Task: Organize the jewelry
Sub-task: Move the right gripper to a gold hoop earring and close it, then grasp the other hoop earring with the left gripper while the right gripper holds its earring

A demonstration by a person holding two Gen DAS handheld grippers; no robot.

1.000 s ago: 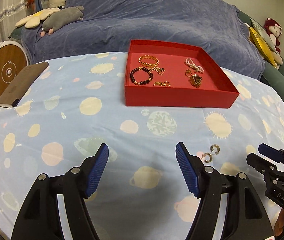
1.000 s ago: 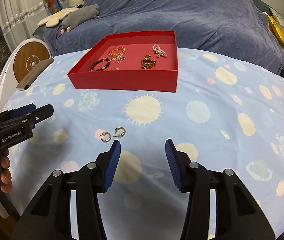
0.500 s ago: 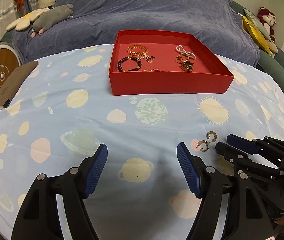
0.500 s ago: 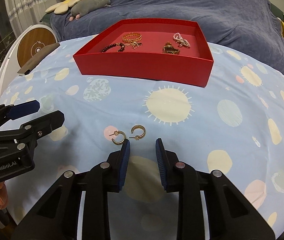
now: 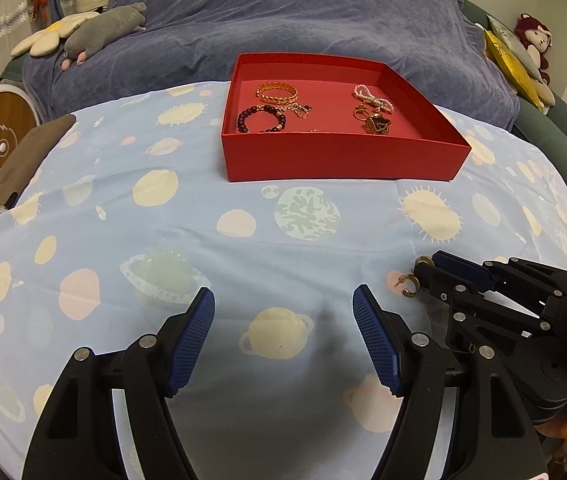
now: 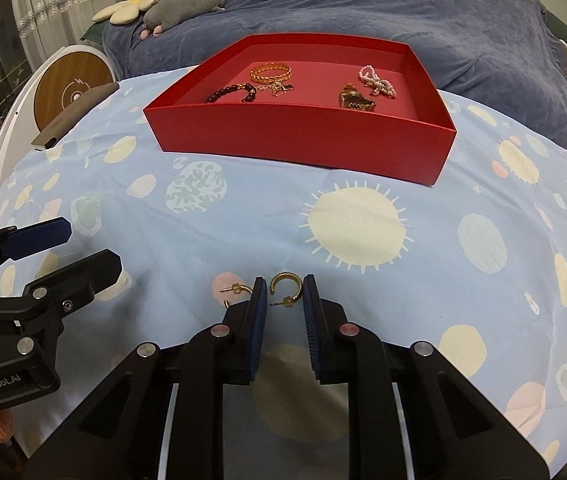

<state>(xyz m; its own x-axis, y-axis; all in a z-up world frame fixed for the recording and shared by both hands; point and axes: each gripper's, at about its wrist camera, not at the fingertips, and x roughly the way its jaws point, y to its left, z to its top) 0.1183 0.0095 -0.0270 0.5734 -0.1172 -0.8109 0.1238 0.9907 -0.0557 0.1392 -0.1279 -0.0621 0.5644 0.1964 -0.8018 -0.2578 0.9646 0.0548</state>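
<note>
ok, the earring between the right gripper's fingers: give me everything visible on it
The hoop earring is a small gold-coloured open C-hoop, textured band, thin post with a backing at its near end. It lies flat on the blue planet-print cloth, between the narrowly parted fingers of the right gripper, not visibly clamped. Its twin lies just left, outside the fingers.

Left black hand-held gripper with blue ribbed pads (image 5: 283,336): jaws spread wide, held low at near centre, nothing between them. Right black hand-held gripper with blue ribbed pads (image 6: 283,300): jaws narrowed to a small gap, not closed, tips low, pointing toward the far side.
</note>
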